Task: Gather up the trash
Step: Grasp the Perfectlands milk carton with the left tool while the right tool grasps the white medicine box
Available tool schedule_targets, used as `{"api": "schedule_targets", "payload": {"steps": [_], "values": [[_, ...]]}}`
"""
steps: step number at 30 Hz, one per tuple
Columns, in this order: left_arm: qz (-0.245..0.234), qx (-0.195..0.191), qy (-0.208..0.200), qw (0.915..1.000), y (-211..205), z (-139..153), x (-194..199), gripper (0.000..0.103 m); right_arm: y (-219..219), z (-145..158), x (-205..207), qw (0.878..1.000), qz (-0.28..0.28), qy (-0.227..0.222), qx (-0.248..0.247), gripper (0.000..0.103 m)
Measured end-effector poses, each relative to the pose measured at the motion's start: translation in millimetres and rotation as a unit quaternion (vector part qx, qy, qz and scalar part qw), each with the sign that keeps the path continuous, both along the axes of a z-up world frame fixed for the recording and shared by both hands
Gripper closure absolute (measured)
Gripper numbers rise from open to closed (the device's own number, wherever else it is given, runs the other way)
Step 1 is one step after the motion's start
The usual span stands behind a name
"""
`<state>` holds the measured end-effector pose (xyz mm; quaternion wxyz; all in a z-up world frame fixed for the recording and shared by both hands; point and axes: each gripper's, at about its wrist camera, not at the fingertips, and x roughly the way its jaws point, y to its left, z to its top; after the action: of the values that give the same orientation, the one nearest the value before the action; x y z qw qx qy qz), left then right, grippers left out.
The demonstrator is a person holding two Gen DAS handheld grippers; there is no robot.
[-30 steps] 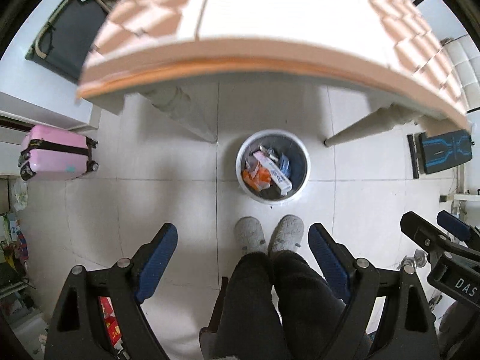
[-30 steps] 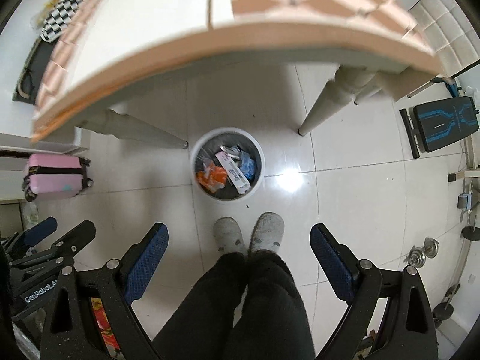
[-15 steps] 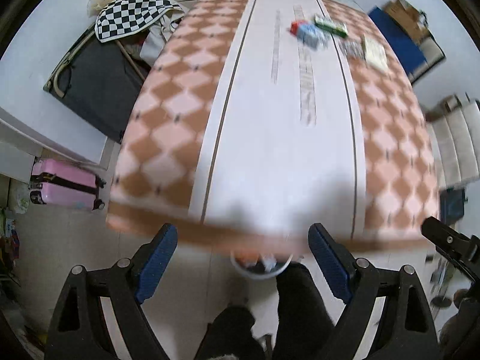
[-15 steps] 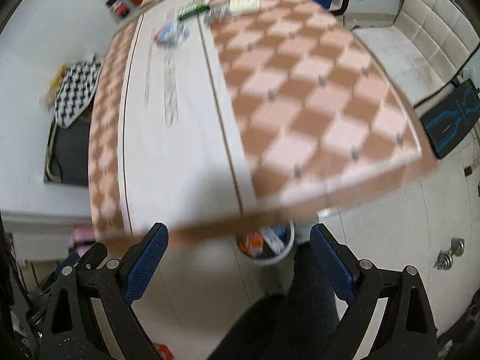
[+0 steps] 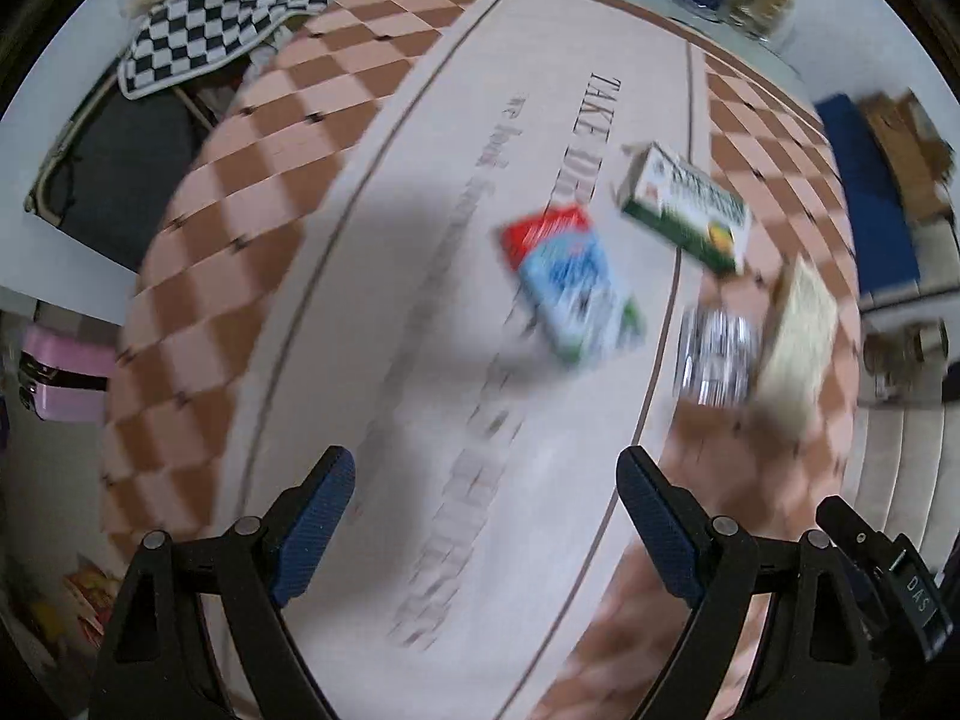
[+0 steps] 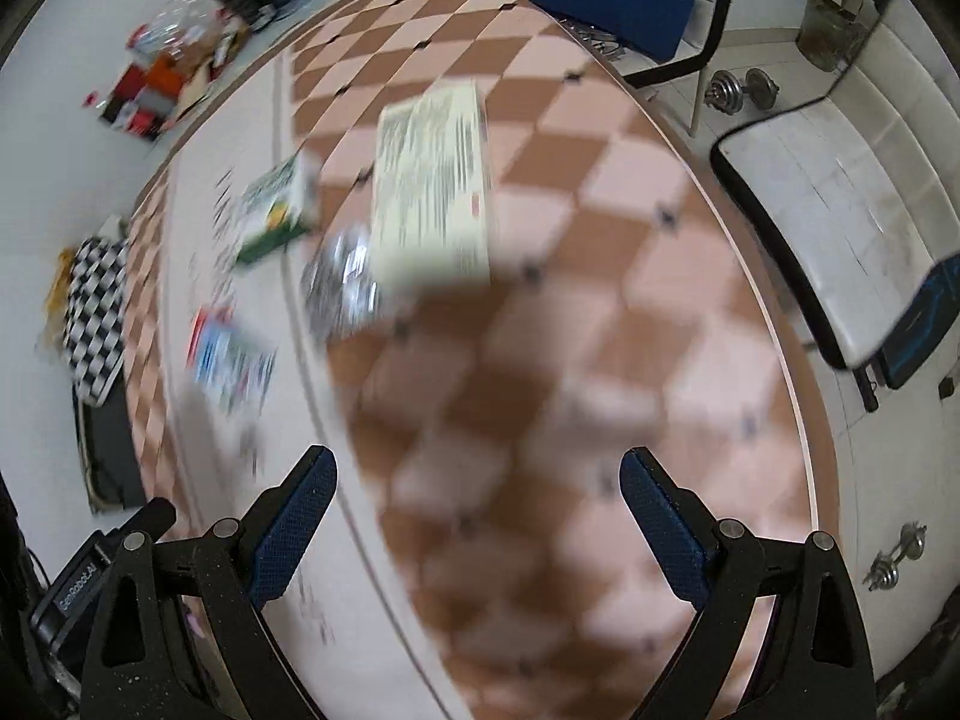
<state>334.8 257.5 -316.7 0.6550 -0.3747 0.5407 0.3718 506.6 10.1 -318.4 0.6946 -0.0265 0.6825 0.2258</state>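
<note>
Your left gripper (image 5: 486,501) is a matte black frame of triangular arms with cut-out windows, each arm pinned by round silver screws. Its two fingers (image 5: 315,516) are faced with dark blue pads of fine woven texture, tapering to blunt tips. Your right gripper (image 6: 477,504) is built the same way: speckled black plastic, silver screw heads, blue textured pads (image 6: 657,516). Seen at the edge of each view, the neighbouring unit carries white lettering on its black body, "DAS" on one and a partly legible "GenRobot.AI" on the other.
</note>
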Motion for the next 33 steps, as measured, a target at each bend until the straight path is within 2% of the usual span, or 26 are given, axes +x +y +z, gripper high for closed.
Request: {"api": "schedule_targets", "payload": {"steps": [5,10,12,13,14,17,19,21,22,26,28,33], "values": [[0.023,-0.059,0.005,0.998,41,-39,50,0.015,63,-32,72,1.0,0.003,-0.004,-0.023,0.006],[0.066,-0.105,0.008,0.9922,64,-68,63,0.015,110,-58,104,0.998,0.028,-0.01,-0.049,0.006],[0.069,-0.097,0.02,0.9927,66,-72,65,0.024,122,-67,109,0.998,0.034,-0.008,-0.055,0.006],[0.069,-0.089,0.029,0.9932,67,-73,66,0.042,129,-71,111,0.997,0.04,-0.011,-0.063,0.005],[0.068,-0.084,0.036,0.9935,67,-74,66,0.051,134,-73,111,0.996,0.044,-0.017,-0.071,0.005],[0.066,-0.067,0.032,0.9951,63,-72,62,0.052,145,-75,111,0.994,0.051,-0.041,-0.088,0.007],[0.054,-0.057,0.032,0.9964,57,-70,60,0.053,150,-75,110,0.992,0.05,-0.055,-0.098,0.013],[0.039,-0.041,0.04,0.9976,50,-65,58,0.054,153,-74,108,0.989,0.052,-0.075,-0.117,0.027],[0.028,-0.025,0.046,0.9983,46,-61,57,0.054,153,-73,108,0.988,0.053,-0.081,-0.121,0.029],[-0.009,0.021,0.052,0.9984,32,-41,49,0.054,146,-71,105,0.987,0.07,-0.089,-0.114,0.03],[-0.02,0.038,0.039,0.9983,23,-27,43,0.054,139,-66,104,0.987,0.072,-0.097,-0.108,0.03],[-0.039,0.042,0.006,0.9984,-5,-3,14,0.054,117,-33,71,0.982,0.093,-0.14,-0.082,0.03]]}}
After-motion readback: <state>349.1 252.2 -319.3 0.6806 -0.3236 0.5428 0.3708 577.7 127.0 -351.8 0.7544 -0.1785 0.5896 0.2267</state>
